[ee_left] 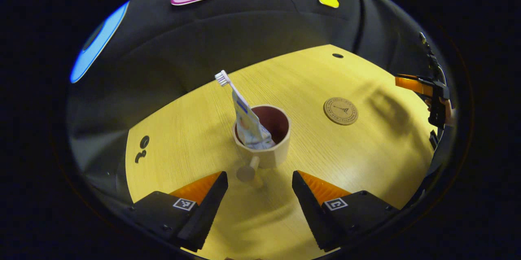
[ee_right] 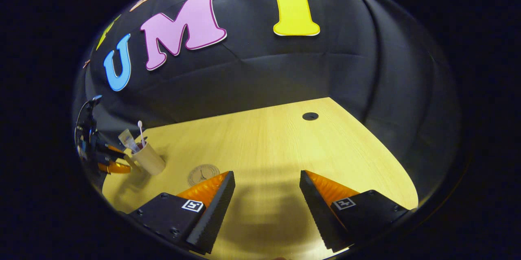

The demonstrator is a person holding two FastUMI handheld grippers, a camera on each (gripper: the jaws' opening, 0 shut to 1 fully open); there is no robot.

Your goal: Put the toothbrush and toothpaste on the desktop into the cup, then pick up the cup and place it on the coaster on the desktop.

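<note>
Both tongs spread wide, holding nothing: left tongs (ee_left: 259, 184) just short of cup (ee_left: 266, 140), handle (ee_left: 249, 169) between tips; toothbrush (ee_left: 226, 81) and toothpaste (ee_left: 249, 123) inside, leaning. Coaster (ee_left: 340, 110) ahead-right. Right tongs (ee_right: 266, 186) idle. Risk: tipping top-heavy cup if gripped off-centre.

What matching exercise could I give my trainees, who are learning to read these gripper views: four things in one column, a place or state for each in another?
Things:
1. toothbrush
2. coaster
3. cup
4. left gripper

Places or states:
A. bare on the desk, apart from the cup
B. open, fingers either side of the handle, not touching
C. standing in the cup, bristles up
D. on the desk, holding the toothpaste

Pairs: 1-C, 2-A, 3-D, 4-B
</note>
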